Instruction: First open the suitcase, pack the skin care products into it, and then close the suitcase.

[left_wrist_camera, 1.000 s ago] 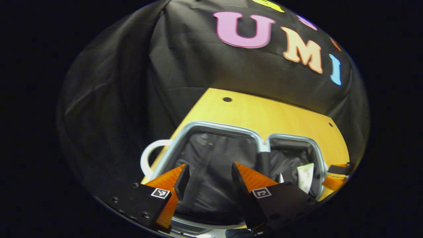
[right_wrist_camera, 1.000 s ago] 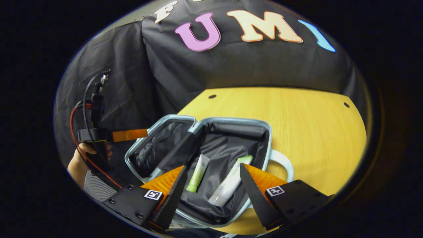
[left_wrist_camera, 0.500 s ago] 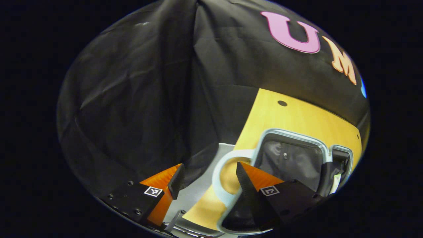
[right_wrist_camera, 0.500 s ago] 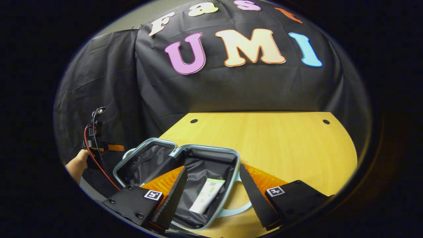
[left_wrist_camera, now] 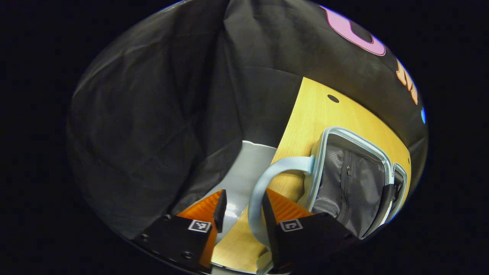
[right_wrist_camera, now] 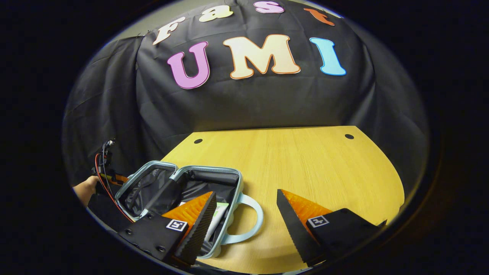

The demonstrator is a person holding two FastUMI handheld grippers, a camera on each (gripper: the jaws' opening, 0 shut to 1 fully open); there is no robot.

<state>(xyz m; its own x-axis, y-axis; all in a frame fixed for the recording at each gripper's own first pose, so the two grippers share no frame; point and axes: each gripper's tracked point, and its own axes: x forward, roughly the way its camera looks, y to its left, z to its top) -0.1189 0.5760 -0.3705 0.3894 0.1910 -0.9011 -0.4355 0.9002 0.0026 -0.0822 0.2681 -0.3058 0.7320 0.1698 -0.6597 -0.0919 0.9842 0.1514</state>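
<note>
Now my left gripper [left_wrist_camera: 242,208] has narrowed around the suitcase [left_wrist_camera: 353,183] handle [left_wrist_camera: 256,194], not yet pinching. Right gripper [right_wrist_camera: 246,214], wide and empty, has drifted off the suitcase over the table [right_wrist_camera: 305,164].

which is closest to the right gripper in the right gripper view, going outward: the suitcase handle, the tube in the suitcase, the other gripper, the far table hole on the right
From the right gripper:
1. Suitcase handle, between its fingers, left of middle.
2. Tube, just left, inside the open suitcase.
3. Other gripper, far left past the suitcase.
4. Table hole, far right at the back edge.
</note>
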